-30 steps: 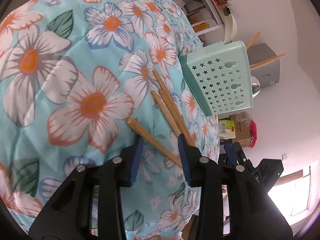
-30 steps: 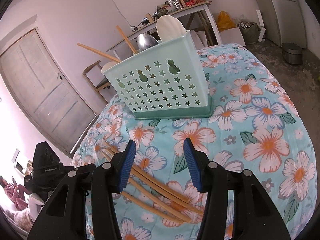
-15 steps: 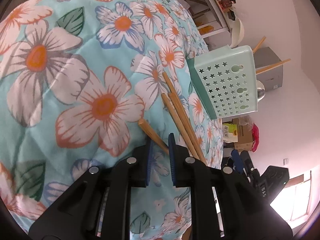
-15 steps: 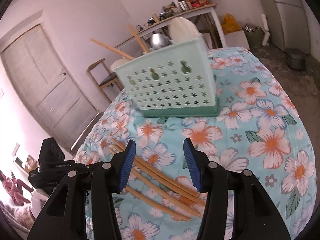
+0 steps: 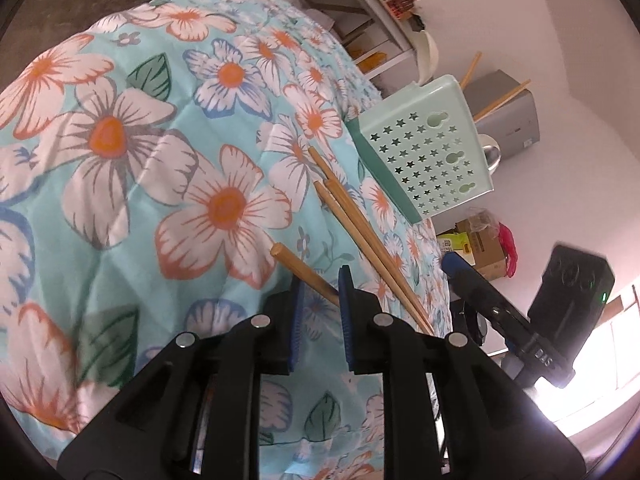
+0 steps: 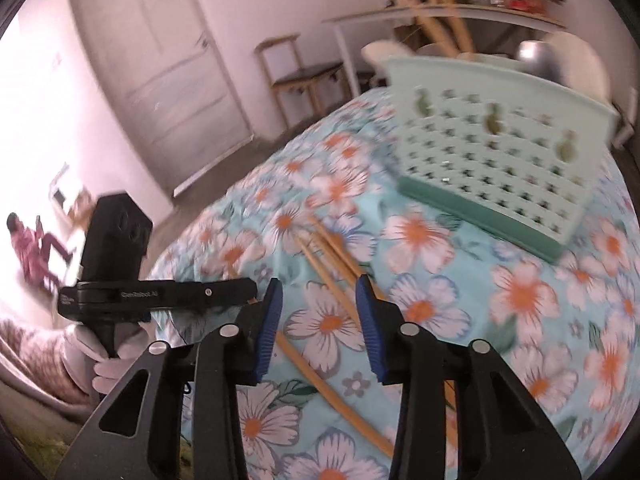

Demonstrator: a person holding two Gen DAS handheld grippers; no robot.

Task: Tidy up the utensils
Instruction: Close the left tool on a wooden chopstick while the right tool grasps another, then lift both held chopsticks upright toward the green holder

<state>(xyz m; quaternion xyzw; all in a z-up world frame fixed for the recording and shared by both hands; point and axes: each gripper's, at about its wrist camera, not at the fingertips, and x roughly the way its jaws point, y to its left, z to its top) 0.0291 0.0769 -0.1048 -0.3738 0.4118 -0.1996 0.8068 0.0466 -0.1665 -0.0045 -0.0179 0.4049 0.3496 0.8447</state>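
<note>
A flower-printed cloth (image 5: 120, 184) covers the tabletop and fills most of the left wrist view. On it, at the right centre of that frame, stands the mint utensil basket (image 5: 432, 152), already holding a few chopsticks and spoons. Two loose chopsticks (image 5: 360, 232) lie side by side on the cloth, running from the basket's foot toward the lower right.

The left hand-held gripper (image 5: 320, 292) at the bottom centre stood wide a second ago with a single chopstick (image 5: 300, 268) lying across its gap; now its blue pads have drawn in and clamp that stick near its middle. That suggests the pick is made and a lift toward the basket comes next.

In the blurred right wrist view, the right hand-held gripper (image 6: 318, 304) has swung across and is closing, with nothing pressed between its pads yet.
</note>
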